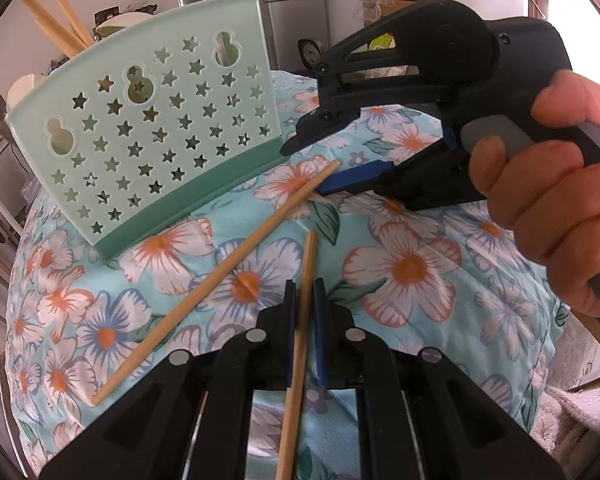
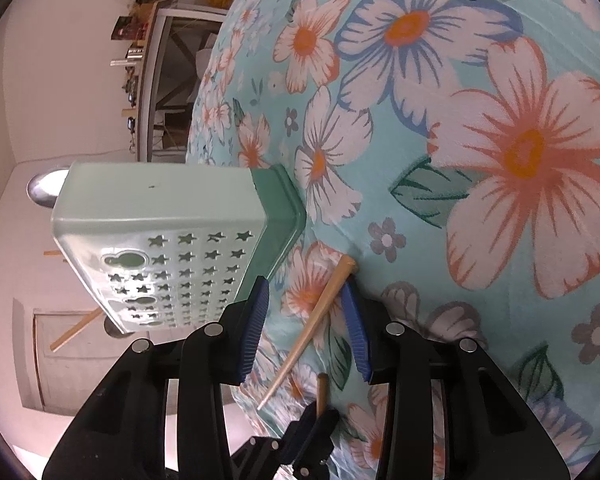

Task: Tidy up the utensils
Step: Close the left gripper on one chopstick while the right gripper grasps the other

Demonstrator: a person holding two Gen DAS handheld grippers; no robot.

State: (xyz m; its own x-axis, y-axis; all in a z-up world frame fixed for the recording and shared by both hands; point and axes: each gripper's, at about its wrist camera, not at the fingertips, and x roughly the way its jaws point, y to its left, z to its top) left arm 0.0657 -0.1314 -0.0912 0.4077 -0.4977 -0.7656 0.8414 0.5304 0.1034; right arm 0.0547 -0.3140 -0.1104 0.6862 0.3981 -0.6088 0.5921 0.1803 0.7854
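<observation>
My left gripper (image 1: 305, 286) is shut on a wooden chopstick (image 1: 300, 344) that runs back between its jaws, tip forward over the floral cloth. A second chopstick (image 1: 216, 280) lies slanted on the cloth in front of a mint-green utensil holder (image 1: 140, 120) with star holes. My right gripper (image 2: 305, 282) straddles this chopstick's (image 2: 320, 312) thick end. Its jaws are open: one blue pad (image 2: 354, 320) is close beside the stick and the other stands apart. In the left wrist view the right gripper (image 1: 302, 168) comes in from the right.
The holder (image 2: 160, 240) stands just left of the right gripper and has several chopsticks (image 1: 60, 20) sticking out of its top. A person's hand (image 1: 560, 200) grips the right tool. The flowered cloth (image 2: 500, 140) covers the table; shelves and clutter stand behind it.
</observation>
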